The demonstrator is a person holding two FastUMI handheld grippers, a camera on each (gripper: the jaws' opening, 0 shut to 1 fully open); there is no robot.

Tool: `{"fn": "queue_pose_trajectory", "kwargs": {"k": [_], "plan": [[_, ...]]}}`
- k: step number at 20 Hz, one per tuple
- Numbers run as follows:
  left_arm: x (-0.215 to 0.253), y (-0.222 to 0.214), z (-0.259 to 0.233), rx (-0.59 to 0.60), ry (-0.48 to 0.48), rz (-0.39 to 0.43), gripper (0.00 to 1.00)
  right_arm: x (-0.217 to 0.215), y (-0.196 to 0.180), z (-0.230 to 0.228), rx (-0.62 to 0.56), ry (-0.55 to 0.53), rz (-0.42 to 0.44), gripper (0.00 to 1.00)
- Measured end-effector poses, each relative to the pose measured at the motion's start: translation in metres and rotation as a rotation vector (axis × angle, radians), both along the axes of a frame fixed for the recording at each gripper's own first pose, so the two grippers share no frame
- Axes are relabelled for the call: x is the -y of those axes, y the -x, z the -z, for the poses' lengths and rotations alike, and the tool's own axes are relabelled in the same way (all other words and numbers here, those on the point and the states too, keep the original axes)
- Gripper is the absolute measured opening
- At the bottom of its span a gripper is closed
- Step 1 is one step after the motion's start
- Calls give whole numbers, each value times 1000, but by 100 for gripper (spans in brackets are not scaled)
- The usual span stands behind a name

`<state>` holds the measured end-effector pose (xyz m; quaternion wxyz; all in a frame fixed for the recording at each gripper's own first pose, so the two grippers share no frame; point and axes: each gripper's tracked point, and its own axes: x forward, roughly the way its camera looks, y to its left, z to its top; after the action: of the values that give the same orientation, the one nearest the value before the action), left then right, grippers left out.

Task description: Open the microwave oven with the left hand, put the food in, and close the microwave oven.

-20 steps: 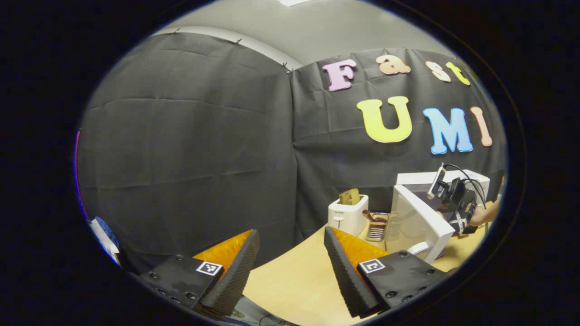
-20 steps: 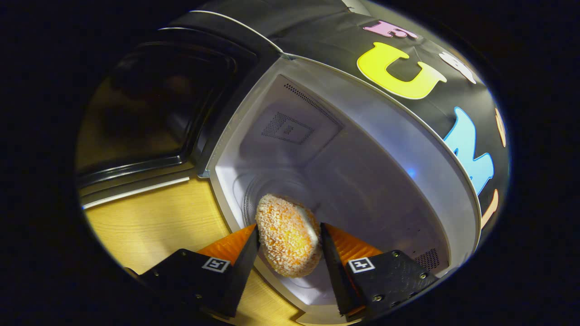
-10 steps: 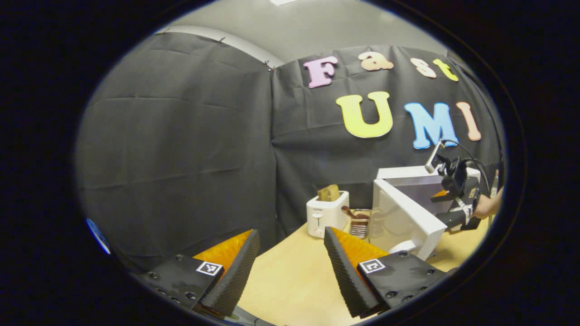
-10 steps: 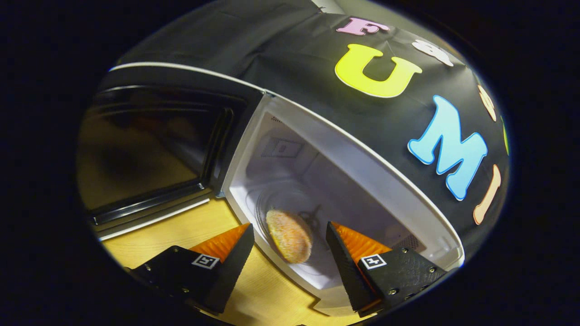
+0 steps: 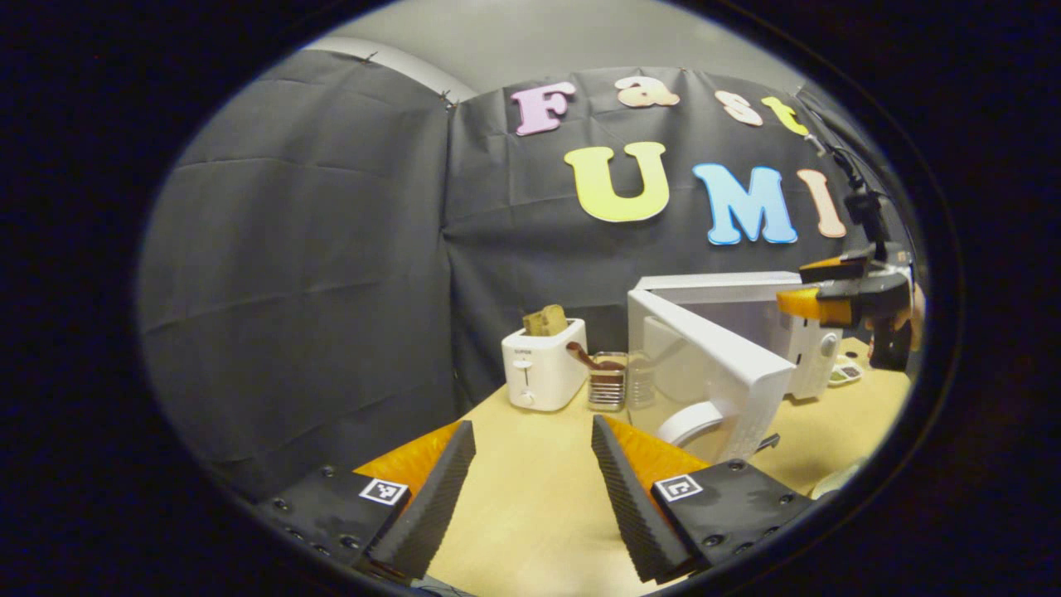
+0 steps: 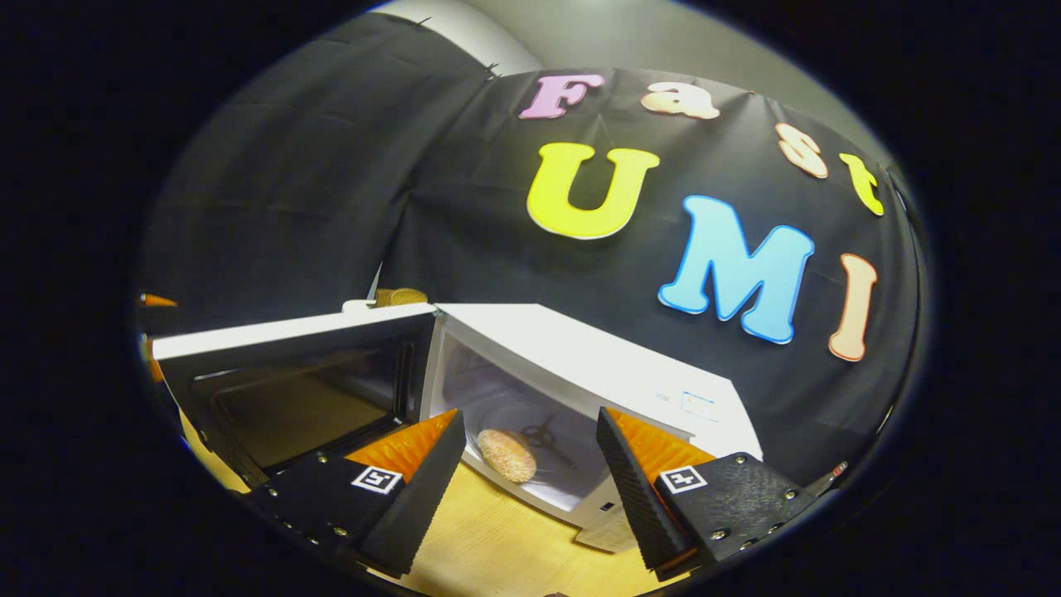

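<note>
One food item (image 6: 507, 454) lies inside the microwave oven (image 6: 580, 373), beyond and between the right gripper (image 6: 530, 464) fingers, which are spread, empty. The oven's far interior is partly hidden by those fingers. Left gripper (image 5: 530, 481) fingers are spread, empty, above the surface (image 5: 530, 514); one door (image 5: 713, 373) stands open ahead-right.

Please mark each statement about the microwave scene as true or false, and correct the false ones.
1. The microwave door is open. True.
2. The food is held between the fingers of the right gripper. False: it lies inside the microwave and the fingers stand apart, clear of it.
3. A toaster with bread in it stands on the table beside the microwave. True.
4. The left gripper is shut on the door. False: it is open over bare table, away from the door.
5. The microwave is empty. False: the food is inside.
</note>
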<state>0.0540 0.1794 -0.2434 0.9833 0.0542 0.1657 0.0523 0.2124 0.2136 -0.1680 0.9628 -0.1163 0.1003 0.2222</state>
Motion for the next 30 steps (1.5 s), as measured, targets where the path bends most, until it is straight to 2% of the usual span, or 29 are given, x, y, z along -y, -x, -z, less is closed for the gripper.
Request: {"fn": "queue_pose_trajectory", "kwargs": {"k": [4, 6, 7, 10, 13, 14, 18, 30], "plan": [[27, -4, 18, -43, 15, 76, 27, 34, 13, -22, 39, 5, 38, 97], [40, -5, 25, -69, 37, 104, 26, 50, 20, -28, 40, -5, 57, 97], [39, 0, 24, -66, 26, 86, 20, 58, 23, -32, 45, -13, 70, 97], [66, -2, 28, -95, 37, 130, 0, 82, 32, -39, 55, -24, 105, 97], [92, 1, 34, -132, 5, 193, 0, 101, 42, -42, 50, -20, 123, 97], [104, 2, 32, -134, -6, 219, 8, 108, 44, -46, 55, -22, 133, 97], [145, 0, 26, -126, -8, 307, 8, 126, 57, -49, 38, -62, 167, 97], [253, -47, 3, -65, 107, 507, 7, 171, 78, -62, 47, -32, 261, 97]]}}
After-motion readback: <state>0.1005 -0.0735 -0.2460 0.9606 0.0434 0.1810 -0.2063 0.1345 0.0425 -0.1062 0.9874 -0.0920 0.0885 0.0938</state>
